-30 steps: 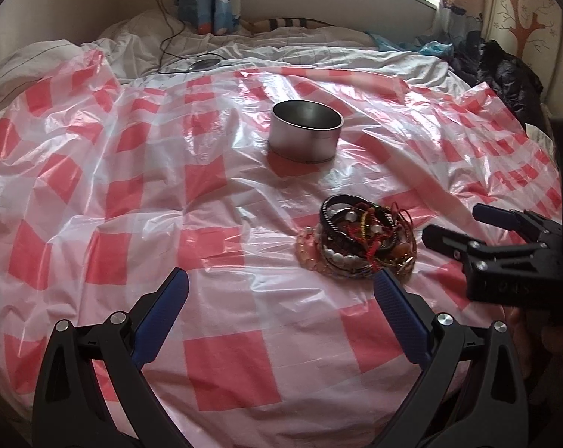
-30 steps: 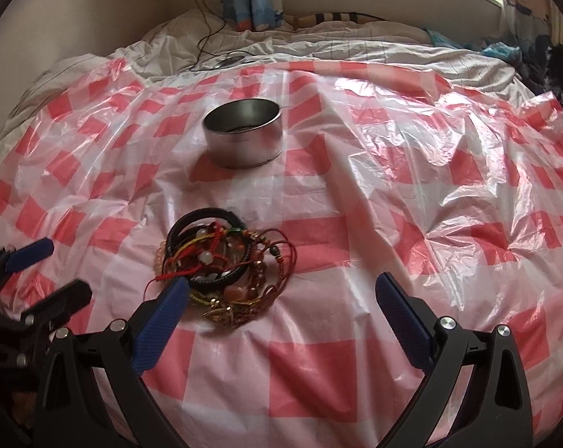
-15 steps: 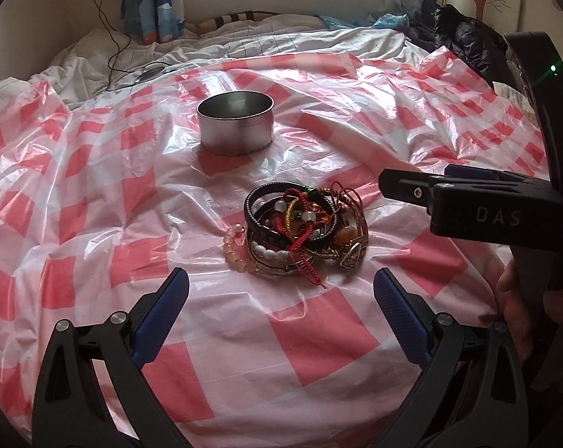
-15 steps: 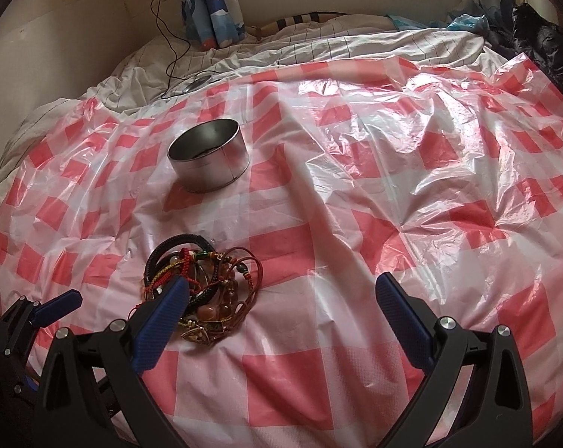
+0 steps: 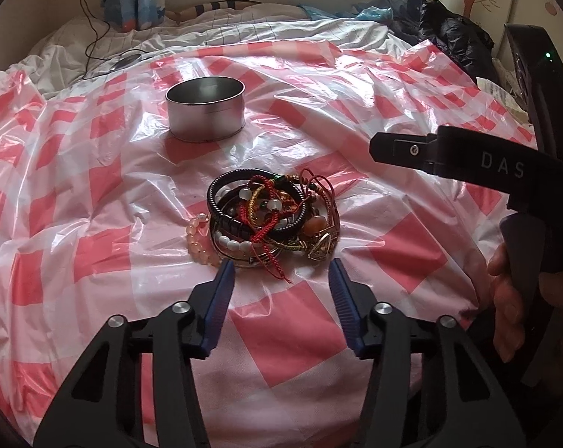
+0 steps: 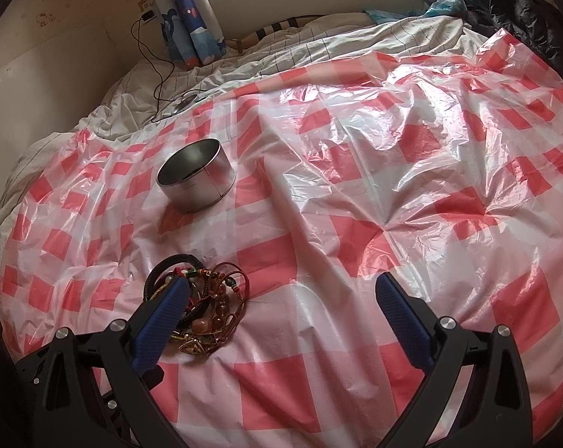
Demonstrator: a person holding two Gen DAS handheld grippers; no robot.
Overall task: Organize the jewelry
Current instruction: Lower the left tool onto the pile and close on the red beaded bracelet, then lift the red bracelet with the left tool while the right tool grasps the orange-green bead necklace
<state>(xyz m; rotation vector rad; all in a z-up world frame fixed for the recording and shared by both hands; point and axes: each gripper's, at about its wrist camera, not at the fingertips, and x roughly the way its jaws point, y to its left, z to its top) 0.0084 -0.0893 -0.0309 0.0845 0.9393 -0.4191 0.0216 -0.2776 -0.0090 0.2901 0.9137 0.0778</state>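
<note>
A tangled pile of bracelets point(image 5: 268, 218), black, beaded, red cord and gold, lies on the red-and-white checked plastic sheet point(image 5: 94, 224). A round silver tin point(image 5: 205, 109) stands open beyond it. My left gripper point(image 5: 281, 272) is open and empty, its blue fingertips just short of the pile's near edge. My right gripper point(image 6: 281, 298) is open wide and empty; its left finger point(image 6: 165, 313) overlaps the pile point(image 6: 210, 306) in view. The tin also shows in the right wrist view point(image 6: 197, 175). The right gripper's black body point(image 5: 468, 164) reaches in at the right of the left wrist view.
The sheet covers a bed with rumpled white bedding point(image 6: 318, 44) behind. A black cable and charger point(image 5: 124, 61) lie at the far left. Dark clothing point(image 5: 457, 41) is heaped at the far right. A curtain point(image 6: 191, 18) hangs at the wall.
My left gripper has moved closer to the pile and its fingers have narrowed from wide open. The right gripper has shifted so the pile sits under its left finger.
</note>
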